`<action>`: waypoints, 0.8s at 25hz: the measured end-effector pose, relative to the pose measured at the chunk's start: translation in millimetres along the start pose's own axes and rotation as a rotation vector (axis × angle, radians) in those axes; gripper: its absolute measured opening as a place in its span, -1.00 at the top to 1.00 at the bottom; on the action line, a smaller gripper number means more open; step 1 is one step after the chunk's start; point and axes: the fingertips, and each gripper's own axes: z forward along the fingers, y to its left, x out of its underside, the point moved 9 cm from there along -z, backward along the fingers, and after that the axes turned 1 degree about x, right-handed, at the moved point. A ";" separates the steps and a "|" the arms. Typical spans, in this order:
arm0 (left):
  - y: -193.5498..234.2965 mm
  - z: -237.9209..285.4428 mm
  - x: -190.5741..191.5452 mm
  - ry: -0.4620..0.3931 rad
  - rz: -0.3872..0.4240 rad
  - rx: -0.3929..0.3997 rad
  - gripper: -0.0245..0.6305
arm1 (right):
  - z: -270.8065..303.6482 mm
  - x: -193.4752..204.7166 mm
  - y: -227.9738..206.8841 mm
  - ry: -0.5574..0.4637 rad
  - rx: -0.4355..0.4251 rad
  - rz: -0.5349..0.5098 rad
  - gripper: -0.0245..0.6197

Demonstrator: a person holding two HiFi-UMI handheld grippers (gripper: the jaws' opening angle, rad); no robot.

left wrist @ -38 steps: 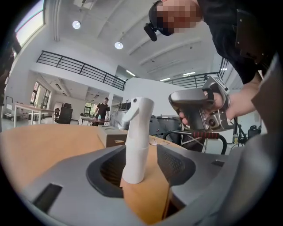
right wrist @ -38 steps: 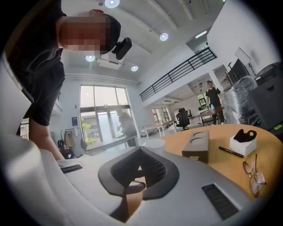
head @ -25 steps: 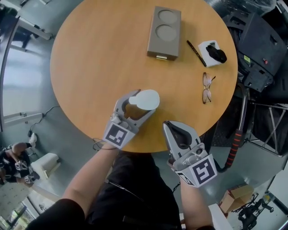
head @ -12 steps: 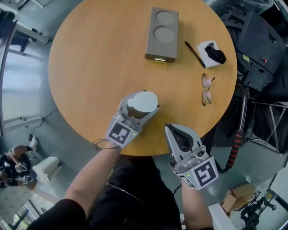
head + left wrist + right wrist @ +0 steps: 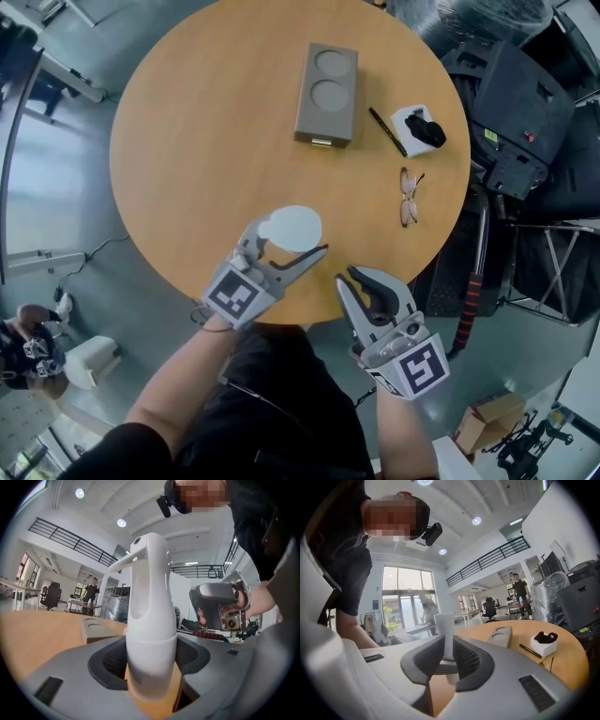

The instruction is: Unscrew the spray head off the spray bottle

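Observation:
The white spray bottle (image 5: 292, 228) stands upright between the jaws of my left gripper (image 5: 289, 240), over the near edge of the round wooden table (image 5: 187, 141). In the left gripper view its white spray head (image 5: 149, 569) sits on top and an amber lower part shows below; the pads (image 5: 115, 657) have closed in and press its sides. My right gripper (image 5: 349, 277) hangs off the table's edge to the right of the bottle. Its jaws have just been opening and stand a little apart with nothing between them; the bottle (image 5: 444, 625) shows beyond their gap.
A grey block with two round recesses (image 5: 325, 94) lies at the far side of the table. A black pen (image 5: 384, 131), a white box with a black object (image 5: 417, 129) and glasses (image 5: 408, 197) lie at the right. Black equipment and a red-handled frame stand beyond the right edge.
The left gripper has closed on the bottle and raised it a little. The right gripper has also risen, and its jaws, shut before, have parted slightly.

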 end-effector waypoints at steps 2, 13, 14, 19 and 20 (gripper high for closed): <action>-12.2 -9.3 -20.7 0.014 0.010 0.008 -0.01 | -7.6 -16.2 9.1 -0.004 -0.016 -0.009 0.63; -96.9 -75.4 -130.5 0.071 0.071 0.002 -0.01 | -59.1 -112.9 74.9 -0.033 -0.149 -0.041 0.62; -105.3 -81.5 -140.4 0.068 0.067 0.005 -0.01 | -64.9 -122.3 82.2 -0.035 -0.167 -0.040 0.62; -136.3 -109.6 -180.3 0.074 0.060 0.004 -0.01 | -75.8 -158.6 115.3 -0.040 -0.268 -0.069 0.37; -142.7 -114.3 -186.1 0.078 0.058 0.006 -0.01 | -76.9 -164.6 121.3 -0.032 -0.280 -0.067 0.27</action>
